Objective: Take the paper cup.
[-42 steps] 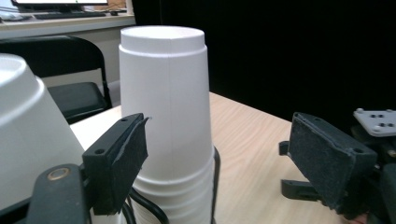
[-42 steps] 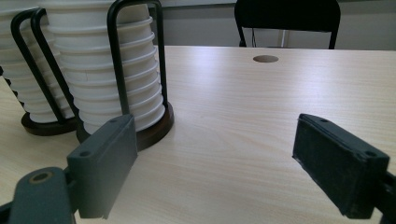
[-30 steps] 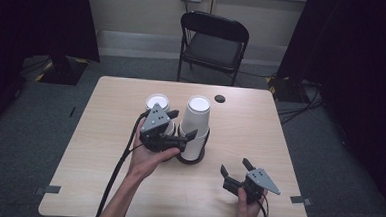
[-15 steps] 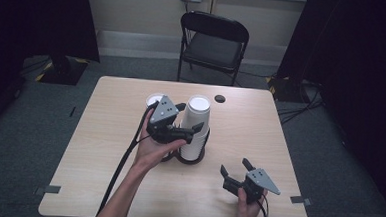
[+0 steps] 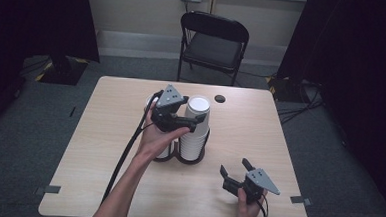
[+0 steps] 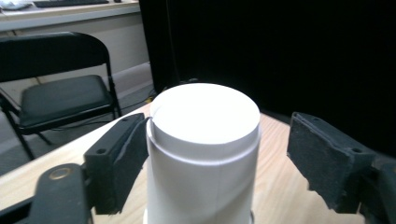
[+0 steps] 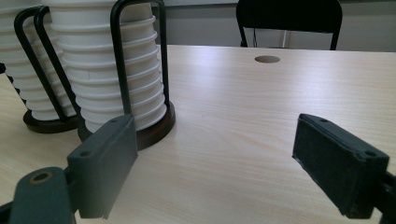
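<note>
top cup [image 6: 205, 121] of the right-hand stack [image 5: 196, 128], frame centre, sits between the left gripper [image 5: 193, 121] jaws; jaws have just been closing, one pad touching, other apart. right gripper [image 5: 233, 173], lower right, jaws wide, holding nothing.
</note>
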A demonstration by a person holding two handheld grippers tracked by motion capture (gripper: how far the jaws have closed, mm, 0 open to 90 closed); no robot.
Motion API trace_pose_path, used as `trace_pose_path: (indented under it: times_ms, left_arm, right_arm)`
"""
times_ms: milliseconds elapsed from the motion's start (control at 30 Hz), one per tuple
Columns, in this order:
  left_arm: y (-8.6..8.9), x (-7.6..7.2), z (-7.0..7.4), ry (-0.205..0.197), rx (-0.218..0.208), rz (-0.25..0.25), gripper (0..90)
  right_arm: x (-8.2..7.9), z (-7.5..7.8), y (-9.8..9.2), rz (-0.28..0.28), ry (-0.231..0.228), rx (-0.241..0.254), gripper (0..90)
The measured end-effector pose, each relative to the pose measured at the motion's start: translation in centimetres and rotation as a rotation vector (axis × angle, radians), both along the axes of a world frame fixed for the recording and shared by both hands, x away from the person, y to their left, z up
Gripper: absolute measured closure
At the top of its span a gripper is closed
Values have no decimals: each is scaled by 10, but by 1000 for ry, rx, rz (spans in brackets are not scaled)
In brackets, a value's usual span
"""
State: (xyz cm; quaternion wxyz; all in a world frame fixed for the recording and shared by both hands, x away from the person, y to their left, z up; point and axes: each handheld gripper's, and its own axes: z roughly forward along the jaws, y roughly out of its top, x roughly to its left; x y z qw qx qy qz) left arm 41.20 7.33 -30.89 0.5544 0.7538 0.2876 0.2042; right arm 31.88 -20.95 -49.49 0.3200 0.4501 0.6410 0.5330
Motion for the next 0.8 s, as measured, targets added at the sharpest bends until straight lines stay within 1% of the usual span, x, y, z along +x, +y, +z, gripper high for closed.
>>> trace_pose_path:
  times_ms: [33, 67, 100, 133, 167, 200, 267, 300, 333, 367, 467, 567, 633, 733, 800]
  left_arm:
    - [-2, 1, 0, -11, 21, 2, 215]
    - [-5, 4, 0, -8, 45, 3, 213]
    - [-5, 4, 0, -8, 45, 3, 208]
    - [-6, 8, -1, 9, 42, 5, 208]
    - [-6, 8, -1, 9, 42, 5, 204]
    - [-7, 11, -3, 15, 41, 15, 190]
    - [-8, 12, -4, 18, 38, 12, 186]
    - [-8, 13, -4, 13, 40, 15, 186]
    - [-9, 13, -4, 11, 43, 18, 183]
    - [-9, 14, -4, 16, 53, 21, 183]
    - [-12, 16, -4, 7, 79, 29, 157]
    - [-13, 17, -2, -3, 85, 23, 179]
    - [-15, 17, -1, -16, 104, 21, 182]
    - [-21, 20, -2, -7, 138, 13, 189]
    - [-23, 22, -3, -2, 149, 11, 194]
  right_arm:
    - [0, 0, 0, 0, 0, 0, 134]
    - [0, 0, 0, 1, -2, -2, 134]
    - [0, 0, 0, 1, -2, -2, 134]
    - [0, 0, 0, 2, -1, -2, 134]
    - [0, 0, 0, 2, -1, -2, 134]
    - [0, 0, 0, 3, -1, -4, 135]
    - [0, 0, 0, 8, -3, -7, 145]
    - [0, 0, 1, 18, 3, -7, 166]
    - [0, 0, 1, 19, 5, -16, 167]
    - [0, 0, 1, 19, 5, -16, 167]
    - [0, 0, 2, 19, 6, -22, 153]
    - [0, 0, 2, 18, 7, -22, 151]
    - [0, 0, 2, 18, 8, -22, 150]
    - [0, 0, 2, 18, 7, -21, 149]
    - [0, 0, 2, 18, 7, -20, 149]
